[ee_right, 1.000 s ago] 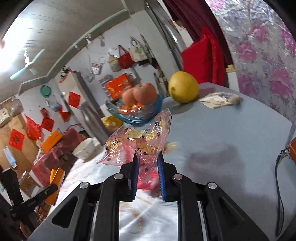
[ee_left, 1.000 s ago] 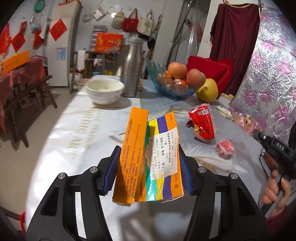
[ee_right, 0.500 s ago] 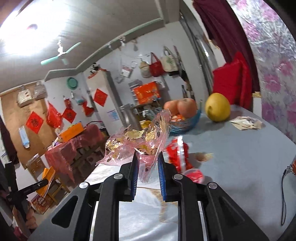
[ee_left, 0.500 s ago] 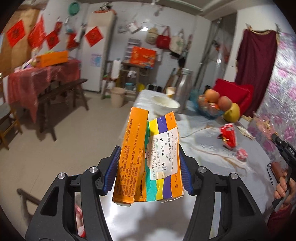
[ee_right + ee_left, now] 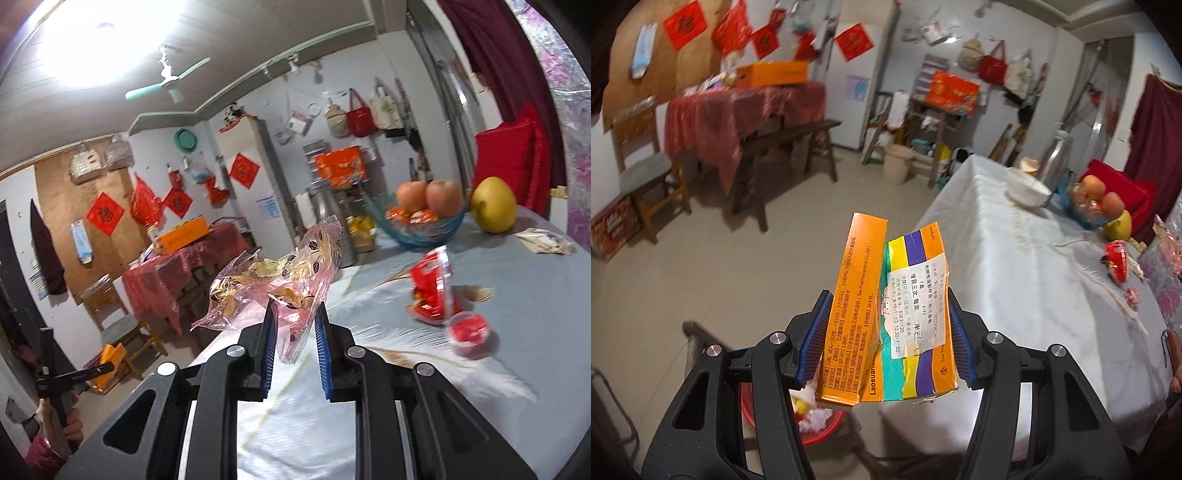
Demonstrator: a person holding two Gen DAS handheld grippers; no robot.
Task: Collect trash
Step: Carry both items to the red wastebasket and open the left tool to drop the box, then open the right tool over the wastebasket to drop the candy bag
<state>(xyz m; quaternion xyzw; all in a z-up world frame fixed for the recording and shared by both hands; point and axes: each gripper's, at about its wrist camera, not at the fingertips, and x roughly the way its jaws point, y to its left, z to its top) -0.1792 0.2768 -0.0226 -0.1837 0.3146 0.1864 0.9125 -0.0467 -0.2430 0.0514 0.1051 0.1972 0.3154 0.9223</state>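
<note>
Box: crushed orange box [image 5: 886, 314] pinched in my left gripper [image 5: 888, 339]; held over the floor beside the bench [image 5: 1015, 258]
Bin: red bin [image 5: 820, 428] on the floor under the box
Wrapper: pink wrapper [image 5: 280, 273] pinched in my right gripper [image 5: 293, 347]; above the bench
Left on bench: red packet [image 5: 432, 288]; red cup [image 5: 469, 328]; fruit bowl [image 5: 424, 229]

Readable print on the crushed medicine box

The orange box [image 5: 886, 314] clamped between the left gripper's pads carries "Toa Pharmaceutical Co.,Ltd" along its orange side and "Laosuans…" at its lower edge; a white pharmacy sticker [image 5: 918, 308] on the striped face toward the right pad shows "8063120" and "12:30-1:00" among Chinese characters too small to make out.
</note>
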